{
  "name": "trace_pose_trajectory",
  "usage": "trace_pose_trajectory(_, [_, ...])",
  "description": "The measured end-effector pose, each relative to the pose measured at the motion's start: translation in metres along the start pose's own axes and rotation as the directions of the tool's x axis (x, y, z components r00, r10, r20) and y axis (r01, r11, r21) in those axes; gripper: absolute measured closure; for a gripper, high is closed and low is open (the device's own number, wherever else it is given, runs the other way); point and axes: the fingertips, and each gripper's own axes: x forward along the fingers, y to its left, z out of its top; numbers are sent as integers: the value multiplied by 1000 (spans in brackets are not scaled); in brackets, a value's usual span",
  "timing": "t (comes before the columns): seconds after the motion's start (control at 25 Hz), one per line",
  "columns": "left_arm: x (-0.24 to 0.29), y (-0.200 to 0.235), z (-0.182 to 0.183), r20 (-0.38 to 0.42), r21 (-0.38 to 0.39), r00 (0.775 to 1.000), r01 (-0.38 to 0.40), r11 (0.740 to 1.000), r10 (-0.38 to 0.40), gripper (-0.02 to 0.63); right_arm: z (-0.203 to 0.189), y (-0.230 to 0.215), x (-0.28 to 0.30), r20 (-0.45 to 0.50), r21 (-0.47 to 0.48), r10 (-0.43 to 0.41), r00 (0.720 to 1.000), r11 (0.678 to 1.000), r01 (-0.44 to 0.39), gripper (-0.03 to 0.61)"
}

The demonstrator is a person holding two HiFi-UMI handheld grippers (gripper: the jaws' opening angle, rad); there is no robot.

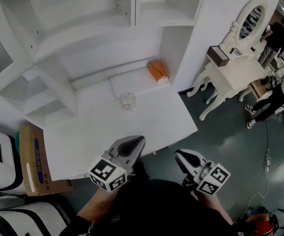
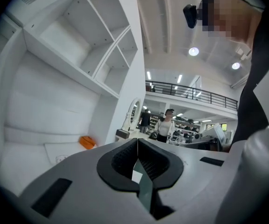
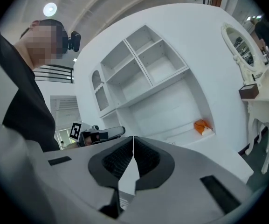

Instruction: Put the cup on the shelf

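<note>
A clear glass cup stands on the white desk, in front of a low raised step that carries an orange object. Above the desk rises the white shelf unit with open compartments. My left gripper hovers at the desk's near edge, shut with nothing in it. To its right, off the desk over the floor, my right gripper is also shut and holds nothing. In both gripper views the jaws meet at the tips, the left gripper and the right gripper. Both grippers are well short of the cup.
A cardboard box stands on the floor left of the desk, beside white appliances. A white vanity table with an oval mirror and a brown box stands at the right. People stand beyond it. A cable lies on the grey floor.
</note>
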Motion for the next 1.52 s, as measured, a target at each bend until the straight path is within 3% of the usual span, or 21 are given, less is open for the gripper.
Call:
trace_pose_trajectory(0.32, [23,75,21,52,-16,991,-121,993,122,601,26,-47,102,-111,28,114,987,993,-112,561])
trace_pose_trajectory(0.48, [28,100,25,24,5,988,-155,988,155,601,35,-53,144,-126,33,176,976,984,-173,561])
trace_pose_trajectory(0.8, [36,123,18,-12,-25,964,-265,964,265,601,21,-63,190,-217,118,343,914,938,-325,561])
trace_pose_trajectory(0.96, [45,130,21,10,-58,930,-367,928,368,601,28,-78,200,-236,128,444,864,896,-426,561])
trace_pose_trajectory(1.28, [78,150,26,41,-96,820,-565,819,571,601,31,-141,209,-299,170,577,760,816,-553,561])
trace_pose_trajectory(1.4, [88,154,21,43,-75,793,-604,794,608,601,24,-161,208,-332,196,603,725,796,-572,561])
trace_pose_trajectory(1.52, [94,159,13,42,-59,783,-619,783,621,601,17,-170,207,-365,221,618,697,784,-580,561])
